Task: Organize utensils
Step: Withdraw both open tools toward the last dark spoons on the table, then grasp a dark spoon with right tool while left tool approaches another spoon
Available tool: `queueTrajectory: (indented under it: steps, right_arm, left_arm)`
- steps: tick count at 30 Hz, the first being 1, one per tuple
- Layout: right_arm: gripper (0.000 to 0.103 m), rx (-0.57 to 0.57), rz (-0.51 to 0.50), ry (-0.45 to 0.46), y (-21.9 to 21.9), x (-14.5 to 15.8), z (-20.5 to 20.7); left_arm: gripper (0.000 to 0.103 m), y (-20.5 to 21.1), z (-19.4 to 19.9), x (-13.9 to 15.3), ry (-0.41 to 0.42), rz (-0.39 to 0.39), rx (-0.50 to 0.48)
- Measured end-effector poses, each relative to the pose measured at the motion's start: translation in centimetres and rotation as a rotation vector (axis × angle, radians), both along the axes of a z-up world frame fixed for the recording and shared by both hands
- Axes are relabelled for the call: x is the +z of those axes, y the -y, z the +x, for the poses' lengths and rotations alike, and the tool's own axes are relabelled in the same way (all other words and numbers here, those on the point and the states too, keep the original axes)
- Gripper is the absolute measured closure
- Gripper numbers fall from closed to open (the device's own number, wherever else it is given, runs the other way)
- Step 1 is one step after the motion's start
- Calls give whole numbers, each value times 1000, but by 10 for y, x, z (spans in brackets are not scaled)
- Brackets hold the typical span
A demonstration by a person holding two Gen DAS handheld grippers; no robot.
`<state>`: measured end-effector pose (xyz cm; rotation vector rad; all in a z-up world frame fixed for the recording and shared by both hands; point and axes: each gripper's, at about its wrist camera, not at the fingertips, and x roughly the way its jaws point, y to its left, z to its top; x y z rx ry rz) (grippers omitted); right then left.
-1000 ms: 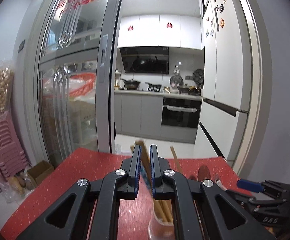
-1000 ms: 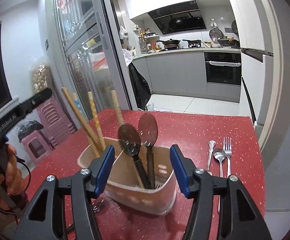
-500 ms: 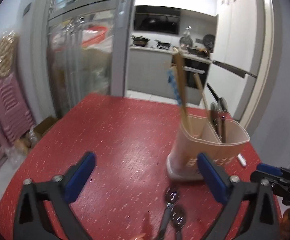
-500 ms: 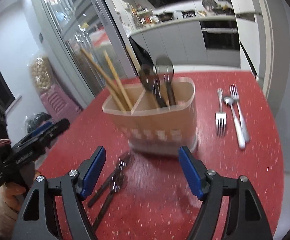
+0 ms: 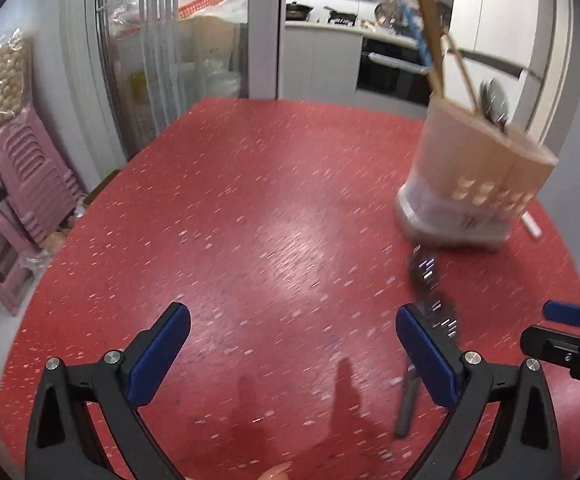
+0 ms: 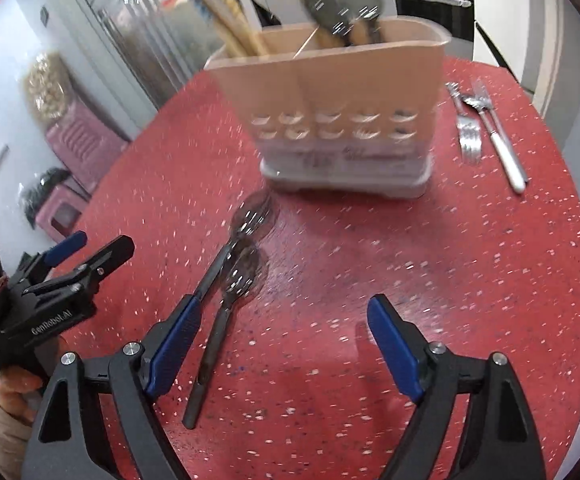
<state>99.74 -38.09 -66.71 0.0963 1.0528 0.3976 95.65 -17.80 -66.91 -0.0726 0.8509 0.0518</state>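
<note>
I hold my right gripper (image 6: 283, 346) low over the red table (image 6: 470, 288) with its jaws spread wide and nothing between them, because I judge the next pick is right under it: two dark-handled forks (image 6: 225, 280) lie side by side just ahead of my left finger, handles toward me and tines pointing at the caddy, so a handle end is the easiest place to close on. My left gripper (image 5: 290, 350) is also wide open and empty, hovering over bare table a little to the side of those same forks; I keep it there so it stays out of the right one's way. Farther on stands the beige utensil caddy (image 6: 346, 120), upright on its pale base, with a divider that splits it: wooden chopsticks (image 6: 229, 12) lean out of the left compartment and two dark spoons (image 6: 342, 0) stand bowl-up in the right one, like with like, which tells me where the forks should probably go. Beyond the caddy, on its right side, a silver fork (image 6: 466, 128) and a white-handled utensil (image 6: 498, 140) lie flat on the table, not yet sorted; motion blur hides whether a third piece lies with them. So the job looks partly done, with the loose pieces left for me.
</note>
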Motion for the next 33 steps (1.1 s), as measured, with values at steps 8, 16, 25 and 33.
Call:
queueTrajectory:
  steps: [8,16,25,33]
  right_arm:
    - [16,-9,-76,-97,-33,-24,9]
    - [33,-35,-165,-100,-46,-32,11]
    - [46,-36,-282,-45,-73,-32,9]
    - [85,-38,-267,-30,-56,-30,11]
  left_arm:
    - [0,-12,-4,-10,-50,29,15]
    - [0,-19,1,-13,-65,3,6]
    - [0,-23,11,-15,-71,12,20]
    - [0,-14,14,-10,-57,10,-11]
